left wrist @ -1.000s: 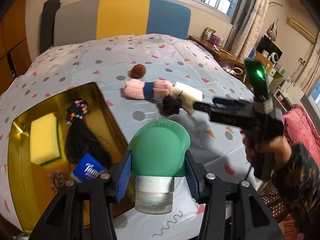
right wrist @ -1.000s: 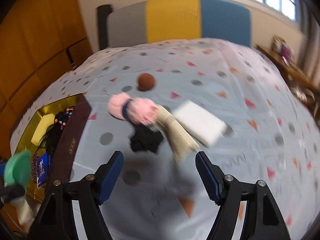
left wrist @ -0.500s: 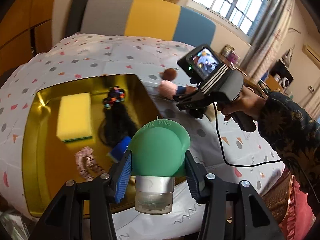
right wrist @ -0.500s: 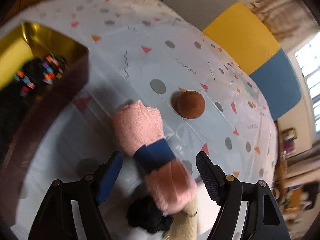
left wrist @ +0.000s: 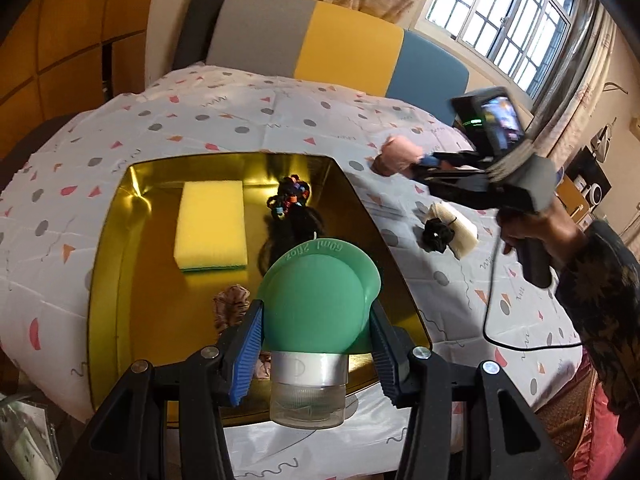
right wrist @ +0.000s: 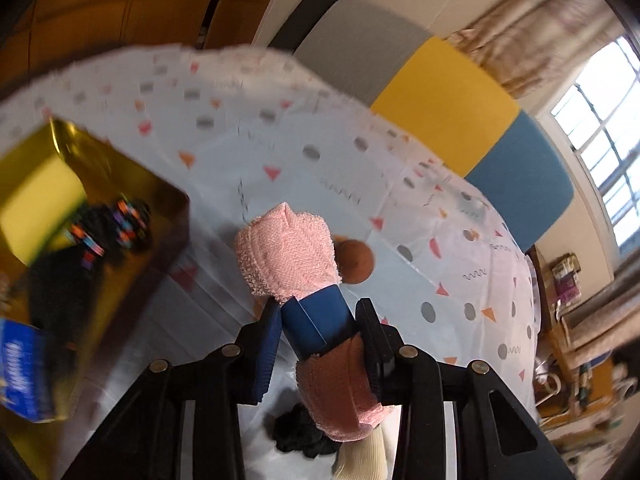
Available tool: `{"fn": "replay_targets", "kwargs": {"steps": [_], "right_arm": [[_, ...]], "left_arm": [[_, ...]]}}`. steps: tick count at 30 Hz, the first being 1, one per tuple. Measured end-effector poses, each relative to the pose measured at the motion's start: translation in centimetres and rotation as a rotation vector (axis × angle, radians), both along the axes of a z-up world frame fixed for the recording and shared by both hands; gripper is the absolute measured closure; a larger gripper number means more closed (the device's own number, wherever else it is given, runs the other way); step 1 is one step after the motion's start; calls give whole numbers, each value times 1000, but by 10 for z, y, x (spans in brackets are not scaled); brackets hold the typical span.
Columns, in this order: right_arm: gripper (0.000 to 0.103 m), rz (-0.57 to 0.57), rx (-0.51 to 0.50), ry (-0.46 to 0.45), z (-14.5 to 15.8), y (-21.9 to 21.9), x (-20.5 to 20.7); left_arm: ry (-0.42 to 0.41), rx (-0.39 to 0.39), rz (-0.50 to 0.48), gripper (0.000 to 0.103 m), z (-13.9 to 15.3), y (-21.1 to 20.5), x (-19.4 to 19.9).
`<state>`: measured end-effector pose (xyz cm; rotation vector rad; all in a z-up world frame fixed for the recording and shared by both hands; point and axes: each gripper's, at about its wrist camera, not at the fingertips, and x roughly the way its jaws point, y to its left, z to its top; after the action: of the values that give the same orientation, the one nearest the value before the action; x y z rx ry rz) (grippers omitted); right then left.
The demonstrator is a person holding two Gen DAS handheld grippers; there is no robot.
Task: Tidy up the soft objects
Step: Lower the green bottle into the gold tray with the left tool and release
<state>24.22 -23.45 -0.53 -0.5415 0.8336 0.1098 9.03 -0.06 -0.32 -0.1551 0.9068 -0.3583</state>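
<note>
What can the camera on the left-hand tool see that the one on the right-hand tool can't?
Only the left view shows the green squeeze bottle clamped in the left gripper, and the person's hand. Only the right view shows the brown ball and the right gripper, whose jaws have just been closing, pressing on the pink towel roll's blue band. Both show the gold tray, yellow sponge and black scrunchie.

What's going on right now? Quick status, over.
Left gripper clamps green bottle above gold tray. Right gripper, jaws just closing, grips pink towel roll. Nothing blocking.
</note>
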Motion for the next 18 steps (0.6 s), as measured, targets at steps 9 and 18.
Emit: {"fn": "replay_targets", "kwargs": {"steps": [9, 18], "right_arm": [[65, -33, 247, 117, -12, -12, -77], [65, -157, 301, 215, -74, -43, -117]], "left_arm": [[-28, 20, 24, 52, 5, 6, -12], [-28, 41, 60, 52, 3, 18, -21]]}}
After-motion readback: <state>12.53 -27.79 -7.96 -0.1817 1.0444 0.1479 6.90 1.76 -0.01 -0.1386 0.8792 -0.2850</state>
